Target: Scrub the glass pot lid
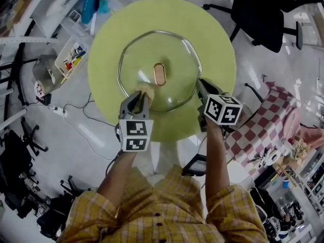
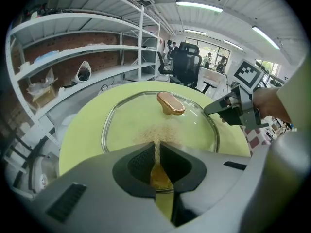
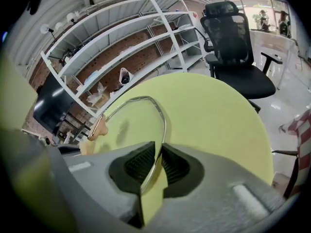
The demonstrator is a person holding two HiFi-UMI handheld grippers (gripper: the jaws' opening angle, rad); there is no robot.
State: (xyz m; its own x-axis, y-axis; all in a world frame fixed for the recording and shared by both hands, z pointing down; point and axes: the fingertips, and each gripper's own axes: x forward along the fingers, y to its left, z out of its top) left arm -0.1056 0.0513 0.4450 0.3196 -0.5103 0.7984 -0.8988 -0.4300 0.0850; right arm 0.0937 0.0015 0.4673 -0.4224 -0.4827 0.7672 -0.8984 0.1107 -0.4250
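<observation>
Glass pot lid [image 1: 161,59]: lies flat, centred on round green bench [image 1: 217,39]; likely rigid, fairly heavy, slick, breakable; best held by steel rim [image 3: 160,125]. Right gripper [image 1: 201,87] jaws pinch that rim; left gripper [image 1: 137,99] jaws clamp tan scrub pad [image 2: 158,132] touching the glass

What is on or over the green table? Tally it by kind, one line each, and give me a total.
glass pot lid: 1
scrub pad: 1
tools: 2 (left tool, right tool)
Total: 4
</observation>
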